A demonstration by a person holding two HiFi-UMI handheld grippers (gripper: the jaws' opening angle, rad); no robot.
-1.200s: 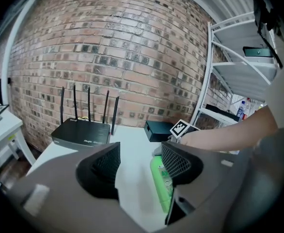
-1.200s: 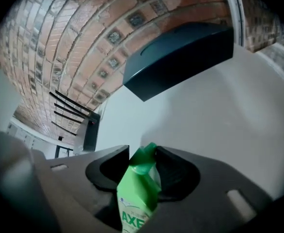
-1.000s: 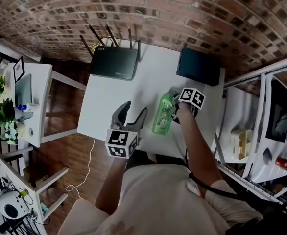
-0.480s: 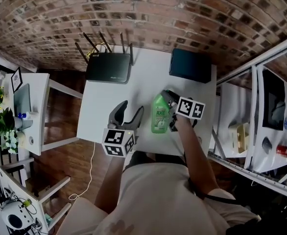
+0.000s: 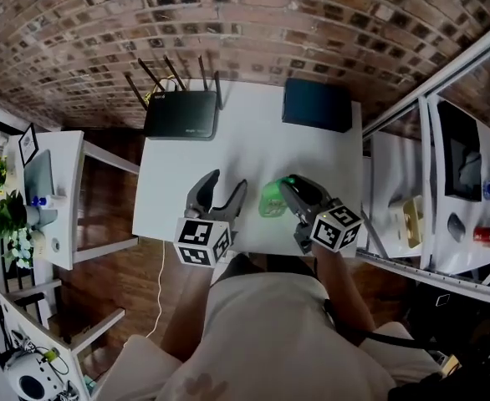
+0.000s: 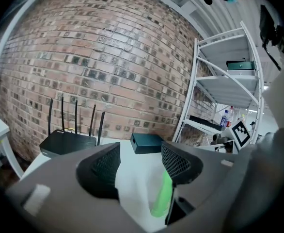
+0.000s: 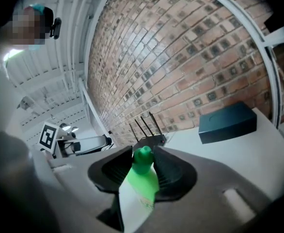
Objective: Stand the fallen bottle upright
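**No legible print**

No word or number can be read. The bottle point(image 7: 138, 191) has a white label whose print is too blurred to make out. Any print on the router point(image 5: 181, 114), far left, is too small. Coded black-and-white squares cover the left cube point(image 5: 201, 243) and the right cube point(image 5: 337, 227).

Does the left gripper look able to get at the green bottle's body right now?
Likely yes. The left gripper is open and empty, and the green bottle is just to its right with only bare table between. The right gripper, shut on the bottle's neck, leaves the body free.
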